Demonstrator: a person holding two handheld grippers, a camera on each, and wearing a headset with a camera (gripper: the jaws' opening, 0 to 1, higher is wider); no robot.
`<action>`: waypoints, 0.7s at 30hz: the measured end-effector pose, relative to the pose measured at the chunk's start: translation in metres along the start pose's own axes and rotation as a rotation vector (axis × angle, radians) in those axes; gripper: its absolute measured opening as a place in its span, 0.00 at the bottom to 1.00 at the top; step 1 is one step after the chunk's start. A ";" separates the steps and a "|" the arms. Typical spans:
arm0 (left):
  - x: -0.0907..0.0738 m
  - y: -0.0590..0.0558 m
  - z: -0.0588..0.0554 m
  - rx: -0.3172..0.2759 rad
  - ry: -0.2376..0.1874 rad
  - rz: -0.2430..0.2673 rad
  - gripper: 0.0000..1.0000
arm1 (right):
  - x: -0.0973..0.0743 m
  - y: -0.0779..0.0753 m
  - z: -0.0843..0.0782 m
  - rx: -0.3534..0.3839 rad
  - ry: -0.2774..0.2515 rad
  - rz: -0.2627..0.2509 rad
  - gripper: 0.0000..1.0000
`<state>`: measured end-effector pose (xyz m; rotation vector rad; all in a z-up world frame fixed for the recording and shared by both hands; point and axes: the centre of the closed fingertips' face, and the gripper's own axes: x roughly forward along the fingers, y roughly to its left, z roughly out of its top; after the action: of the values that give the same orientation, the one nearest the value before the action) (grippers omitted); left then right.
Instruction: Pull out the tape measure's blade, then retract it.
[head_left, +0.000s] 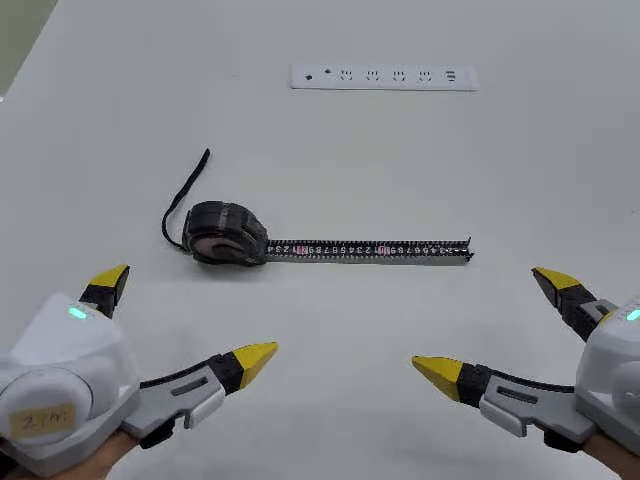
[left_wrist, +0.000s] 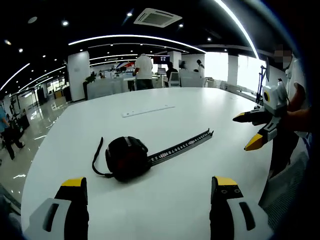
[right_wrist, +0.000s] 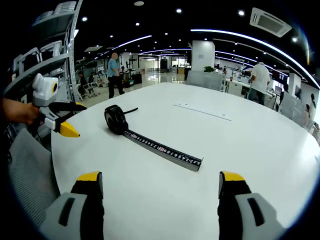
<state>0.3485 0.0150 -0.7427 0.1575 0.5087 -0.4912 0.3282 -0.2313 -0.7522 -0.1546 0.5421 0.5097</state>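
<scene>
Head view: rounded black tape measure (head_left: 226, 233), flat blade (head_left: 370, 250) out; left gripper (head_left: 185, 315), right gripper (head_left: 490, 320) gape wide.

**White Housings, Grey Arms, Yellow Tips**

The left claw (head_left: 190, 312) and the right claw (head_left: 485, 318) are built alike. Each rounded white housing is continued by two grey jaw arms, and every arm is finished with a black section and a pointed yellow tip. A rectangular slot is cut into the grey arms. A small green light (head_left: 77, 313) is set into the top of each housing. A pale yellow label (head_left: 40, 420) is stuck on the left housing; its handwritten marks are too small to be read.
</scene>
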 end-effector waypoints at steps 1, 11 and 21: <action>0.000 0.000 0.000 -0.003 -0.001 0.006 1.00 | 0.000 0.000 -0.001 0.007 0.008 -0.011 0.98; -0.002 -0.001 0.003 -0.031 -0.003 0.056 1.00 | -0.004 0.005 -0.001 0.020 0.018 -0.037 0.97; -0.002 0.002 -0.001 -0.034 0.013 0.106 1.00 | -0.004 0.007 -0.005 0.023 0.035 -0.033 0.95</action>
<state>0.3474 0.0178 -0.7425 0.1542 0.5189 -0.3779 0.3192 -0.2283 -0.7543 -0.1506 0.5786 0.4694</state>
